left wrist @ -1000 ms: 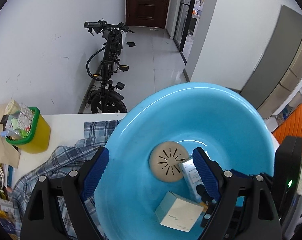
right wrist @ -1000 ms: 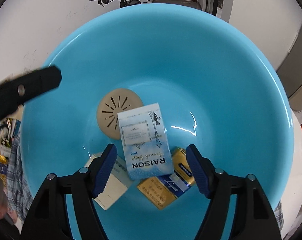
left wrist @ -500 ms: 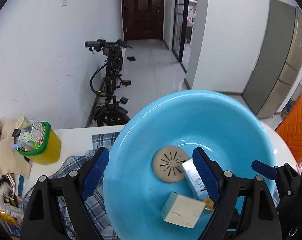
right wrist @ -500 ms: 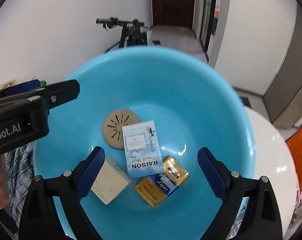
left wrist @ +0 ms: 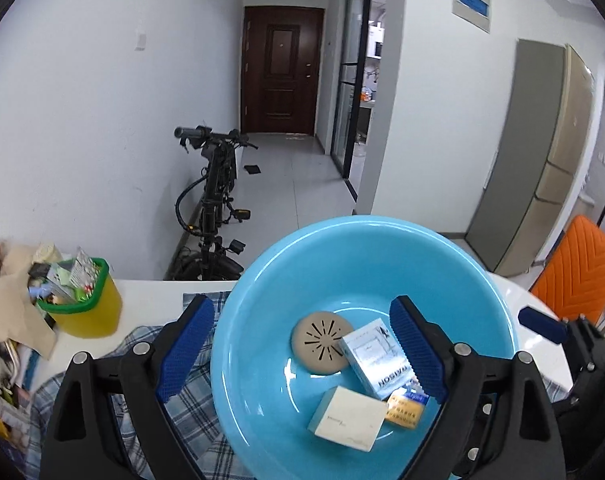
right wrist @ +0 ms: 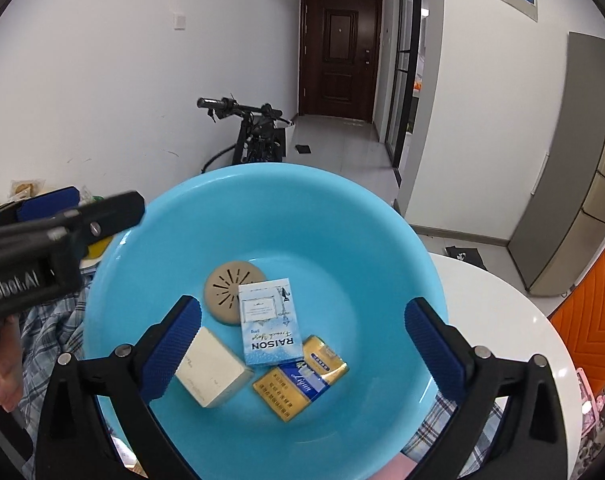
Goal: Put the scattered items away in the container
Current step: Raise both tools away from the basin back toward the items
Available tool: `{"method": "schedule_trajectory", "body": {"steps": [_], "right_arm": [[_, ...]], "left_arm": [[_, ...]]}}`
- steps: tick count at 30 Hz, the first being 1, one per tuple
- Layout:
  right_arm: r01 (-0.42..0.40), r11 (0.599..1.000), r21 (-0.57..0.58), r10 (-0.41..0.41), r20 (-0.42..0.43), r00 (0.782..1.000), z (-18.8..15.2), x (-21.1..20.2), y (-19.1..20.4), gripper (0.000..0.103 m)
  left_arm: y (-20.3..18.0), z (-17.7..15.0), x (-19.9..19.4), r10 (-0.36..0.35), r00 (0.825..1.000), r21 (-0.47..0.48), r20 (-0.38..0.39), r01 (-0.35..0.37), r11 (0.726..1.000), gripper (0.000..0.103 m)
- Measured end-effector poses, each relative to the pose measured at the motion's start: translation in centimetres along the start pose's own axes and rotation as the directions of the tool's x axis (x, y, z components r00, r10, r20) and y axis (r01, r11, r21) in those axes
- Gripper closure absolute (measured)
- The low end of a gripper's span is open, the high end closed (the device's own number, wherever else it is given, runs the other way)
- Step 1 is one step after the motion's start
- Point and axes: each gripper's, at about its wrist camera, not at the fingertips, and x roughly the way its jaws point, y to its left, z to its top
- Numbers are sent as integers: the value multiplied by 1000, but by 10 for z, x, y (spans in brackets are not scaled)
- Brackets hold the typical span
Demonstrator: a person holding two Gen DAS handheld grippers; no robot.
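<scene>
Both grippers' jaws just opened wider, empty, pulled back from basin (right wrist: 262,208).

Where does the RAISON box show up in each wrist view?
Left wrist: the RAISON box lies low and right of centre in the blue basin, beside the right finger's blue pad, print upside down.
Right wrist: it lies at the middle of the basin floor, print upright, between the two open fingers.
Shared landmark: the tan disc, which the box's far end overlaps in both views.
</scene>
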Motion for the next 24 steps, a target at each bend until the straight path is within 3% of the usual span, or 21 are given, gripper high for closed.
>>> {"method": "schedule_trajectory", "body": {"steps": [5,12,18,24], "right_arm": [[-26,999,19,26,12,1000,-11,-13,0,2],[-49,999,9,49,38,998,-28,-54,-2,2],[-35,999,-36,38,77,996,-37,-89,-1,2],[-43,998,-53,47,71,996,-48,-110,-4,1]], "left_arm": [[-10,-7,-19,-37,999,59,26,36,998,12],[-28,-26,-64,9,992,180,124,-31,983,12],[-34,-44,-103,-18,992,164,127,-3,986,12],[-23,-60,-123,-55,996,98,70,48,994,7]]}}
